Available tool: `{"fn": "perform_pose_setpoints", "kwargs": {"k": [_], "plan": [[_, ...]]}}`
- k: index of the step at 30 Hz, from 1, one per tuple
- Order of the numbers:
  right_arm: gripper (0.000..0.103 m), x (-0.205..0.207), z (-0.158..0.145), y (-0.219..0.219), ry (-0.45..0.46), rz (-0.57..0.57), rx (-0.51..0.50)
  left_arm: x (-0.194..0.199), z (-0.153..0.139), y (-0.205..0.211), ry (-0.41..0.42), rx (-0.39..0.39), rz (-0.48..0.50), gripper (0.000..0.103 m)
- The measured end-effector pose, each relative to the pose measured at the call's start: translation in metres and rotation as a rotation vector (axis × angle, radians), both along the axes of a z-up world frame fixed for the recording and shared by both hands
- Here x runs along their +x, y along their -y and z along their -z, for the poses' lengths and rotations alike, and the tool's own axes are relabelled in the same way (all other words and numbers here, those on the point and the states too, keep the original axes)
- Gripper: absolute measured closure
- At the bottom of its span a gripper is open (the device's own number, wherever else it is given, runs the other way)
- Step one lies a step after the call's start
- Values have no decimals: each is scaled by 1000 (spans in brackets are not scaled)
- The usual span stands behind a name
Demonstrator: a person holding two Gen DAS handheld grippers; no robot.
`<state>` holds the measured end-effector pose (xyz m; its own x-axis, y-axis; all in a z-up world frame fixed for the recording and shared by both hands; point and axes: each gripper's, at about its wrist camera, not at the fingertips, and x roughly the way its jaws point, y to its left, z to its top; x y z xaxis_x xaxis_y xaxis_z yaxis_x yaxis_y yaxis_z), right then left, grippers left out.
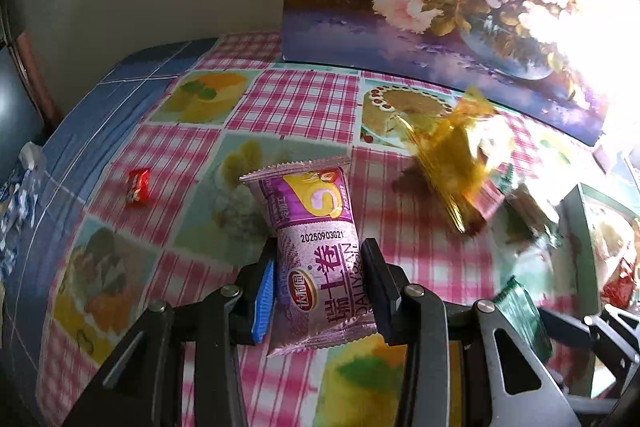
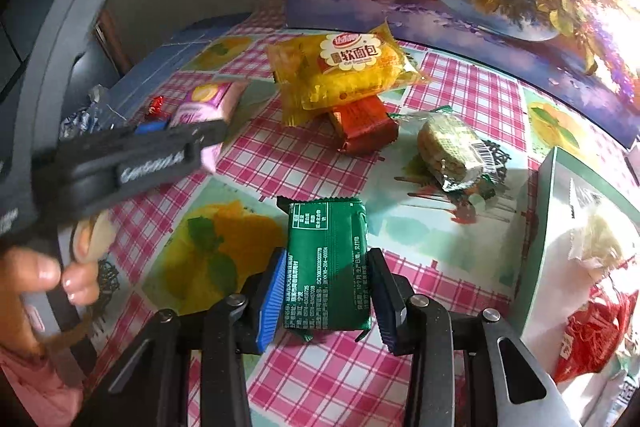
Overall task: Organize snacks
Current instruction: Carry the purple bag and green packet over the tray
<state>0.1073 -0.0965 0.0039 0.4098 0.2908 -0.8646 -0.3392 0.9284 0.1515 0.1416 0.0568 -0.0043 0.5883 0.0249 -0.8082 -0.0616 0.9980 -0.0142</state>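
My left gripper [image 1: 320, 291] was clamped on the purple Swiss-roll packet [image 1: 316, 251], which stood lifted above the checked tablecloth [image 1: 296, 103]. My right gripper [image 2: 328, 291] was closed tight on the green snack packet [image 2: 326, 263]. Beyond it, the yellow soft-bread bag [image 2: 344, 71] lay on top of an orange packet [image 2: 364, 127], with a clear-wrapped round cake [image 2: 452, 151] just beside them. A small red candy [image 1: 137, 187] lay well apart to the left. A white box [image 2: 560, 227] stood at the right edge.
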Motion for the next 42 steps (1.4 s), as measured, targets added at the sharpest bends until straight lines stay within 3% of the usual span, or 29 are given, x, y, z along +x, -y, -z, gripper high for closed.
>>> {"fn": "perform_pose_setpoints", "kwargs": {"k": [8, 24, 42], "plan": [[61, -11, 1, 0, 6, -20, -18, -25, -5, 7, 20, -24, 13, 61], [61, -12, 17, -15, 43, -51, -117, -27, 8, 2, -26, -24, -14, 61], [61, -17, 1, 2, 45, -18, -46, -37, -17, 9, 31, -26, 8, 61]]}}
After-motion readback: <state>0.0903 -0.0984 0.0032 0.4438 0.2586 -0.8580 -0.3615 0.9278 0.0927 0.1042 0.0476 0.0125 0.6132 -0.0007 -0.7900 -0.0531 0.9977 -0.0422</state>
